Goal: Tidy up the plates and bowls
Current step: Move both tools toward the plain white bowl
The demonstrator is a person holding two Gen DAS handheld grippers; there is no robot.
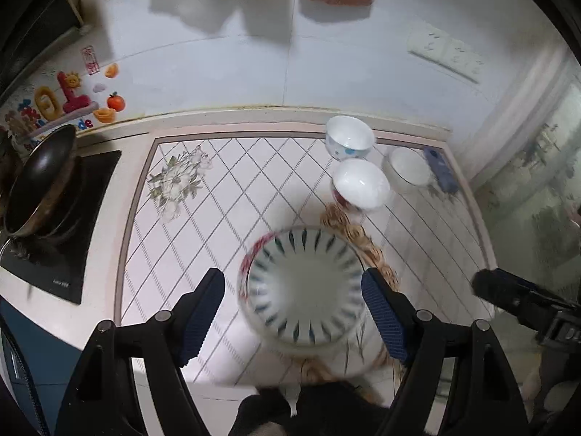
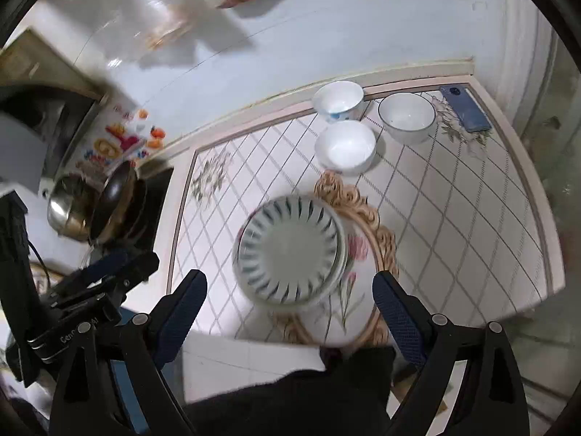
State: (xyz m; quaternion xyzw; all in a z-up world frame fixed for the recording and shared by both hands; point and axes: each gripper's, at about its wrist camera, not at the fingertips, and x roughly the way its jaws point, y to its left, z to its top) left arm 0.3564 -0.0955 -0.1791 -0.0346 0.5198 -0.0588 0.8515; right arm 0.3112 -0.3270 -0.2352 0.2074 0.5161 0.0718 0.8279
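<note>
Striped bowl on plate (counter edge near); left tiles bare.

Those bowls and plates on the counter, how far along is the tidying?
Looks done: a striped bowl sits on the gold-rimmed plate. In hand: nothing; the left hand-held gripper and right hand-held gripper are both open and empty. Left: three white bowls stand separately near the wall.
</note>
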